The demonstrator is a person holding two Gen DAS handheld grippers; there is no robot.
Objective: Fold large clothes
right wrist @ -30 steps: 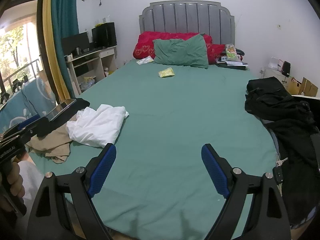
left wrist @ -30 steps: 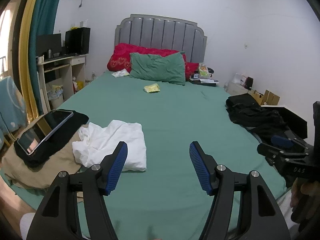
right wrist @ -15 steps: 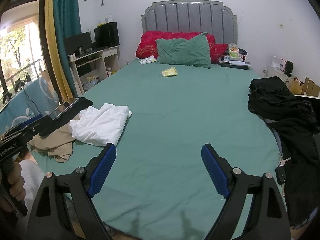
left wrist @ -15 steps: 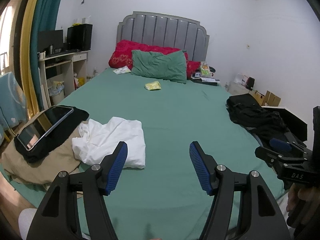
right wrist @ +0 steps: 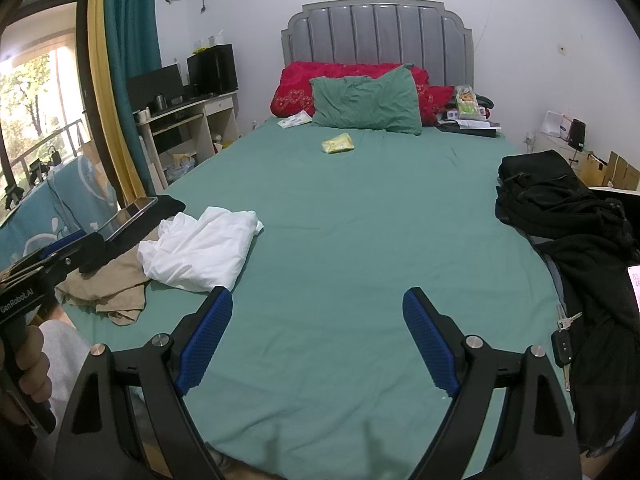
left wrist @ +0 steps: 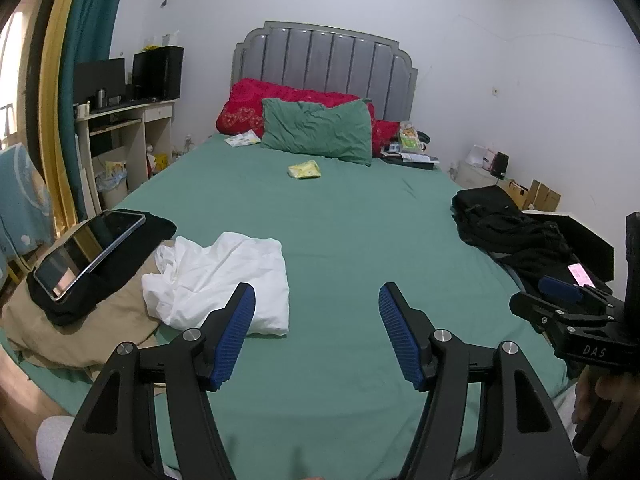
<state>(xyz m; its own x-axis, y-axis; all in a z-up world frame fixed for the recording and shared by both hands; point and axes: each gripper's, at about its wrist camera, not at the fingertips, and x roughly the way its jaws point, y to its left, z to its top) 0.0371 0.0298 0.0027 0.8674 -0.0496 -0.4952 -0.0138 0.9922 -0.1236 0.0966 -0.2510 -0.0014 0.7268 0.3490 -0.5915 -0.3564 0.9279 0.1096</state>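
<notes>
A crumpled white garment [left wrist: 224,280] [right wrist: 200,250] lies on the left side of the green bed [left wrist: 352,232] [right wrist: 360,220]. Beside it, at the bed's left edge, sits a tan garment [left wrist: 76,332] [right wrist: 108,284] under a black cloth [left wrist: 120,256]. A pile of black clothes [left wrist: 508,228] [right wrist: 560,208] covers the right edge. My left gripper [left wrist: 316,324] hovers open over the near part of the bed, just right of the white garment. My right gripper [right wrist: 318,328] is open too, above bare sheet, with nothing between its fingers.
A tablet [left wrist: 88,252] rests on the black cloth. Pillows [left wrist: 316,128] and a small yellow packet [left wrist: 305,169] lie near the headboard. Keys [right wrist: 564,336] sit by the black pile. A desk [left wrist: 120,136] stands at left, boxes [left wrist: 536,196] at right.
The scene has drifted slightly in both views, as if the cameras tipped a little. Both grippers keep the same opening and no cloth has moved.
</notes>
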